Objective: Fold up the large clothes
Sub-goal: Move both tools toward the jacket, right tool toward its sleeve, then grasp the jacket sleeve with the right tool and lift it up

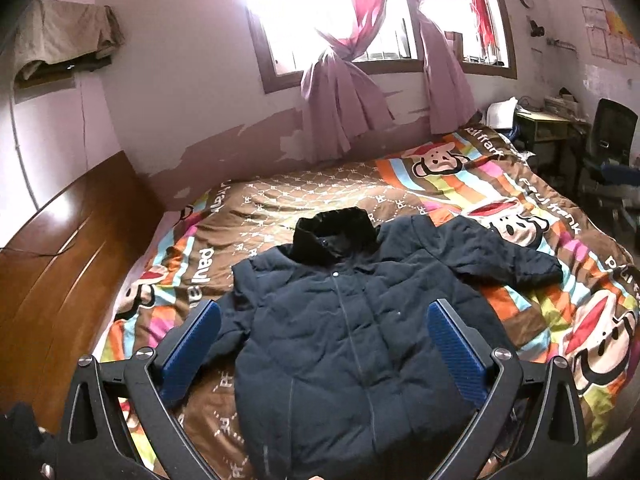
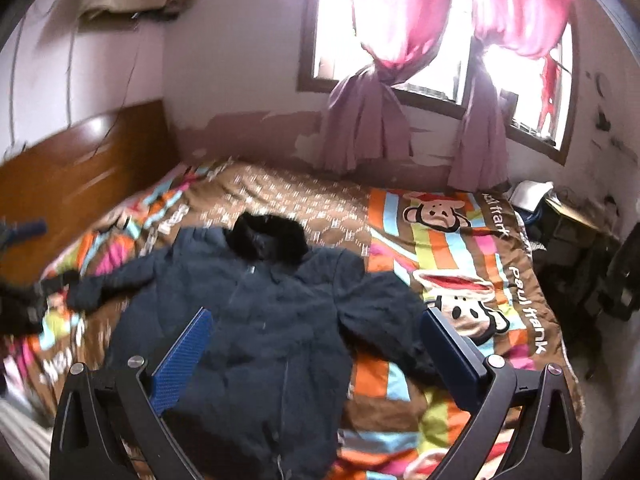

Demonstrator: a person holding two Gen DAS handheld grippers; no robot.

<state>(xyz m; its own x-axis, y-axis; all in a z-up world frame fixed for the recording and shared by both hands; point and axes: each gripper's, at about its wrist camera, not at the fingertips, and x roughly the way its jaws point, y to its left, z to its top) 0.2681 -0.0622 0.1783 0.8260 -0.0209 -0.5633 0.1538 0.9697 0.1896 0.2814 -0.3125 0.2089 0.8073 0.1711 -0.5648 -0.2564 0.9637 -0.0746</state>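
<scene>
**Jacket spread flat, both tools hanging open above it**

You are looking down at a dark padded jacket [image 1: 352,320] lying front-up on the bed [image 1: 280,200], on top of a striped cartoon-print cover [image 1: 560,312]. It is lying with its closed front facing up and its black furry collar [image 1: 334,236] pointing toward the window [image 1: 332,12], which is likely why it is laid this way: the body is flattened and squared off so the sleeves can be brought in across it. In the left wrist view, one sleeve [image 1: 516,256] is reaching out sideways over the cover, well clear of the body; the other is lying close along the jacket's edge near the left tool's pad.

You are holding the left tool [image 1: 324,352] above the lower half of the jacket, its blue pads wide apart and gripping nothing. You are holding the right tool [image 2: 316,364] in much the same pose, tilted down toward the bed, pads spread and empty, over the jacket's right side. The right wrist view is blurred, so finer detail there is hard to read.

Neither tool is touching cloth. Judging from this, folding has not begun; the outstretched sleeve looks like the natural first grab. The padding is bulky, so it may spring back after a fold.
</scene>
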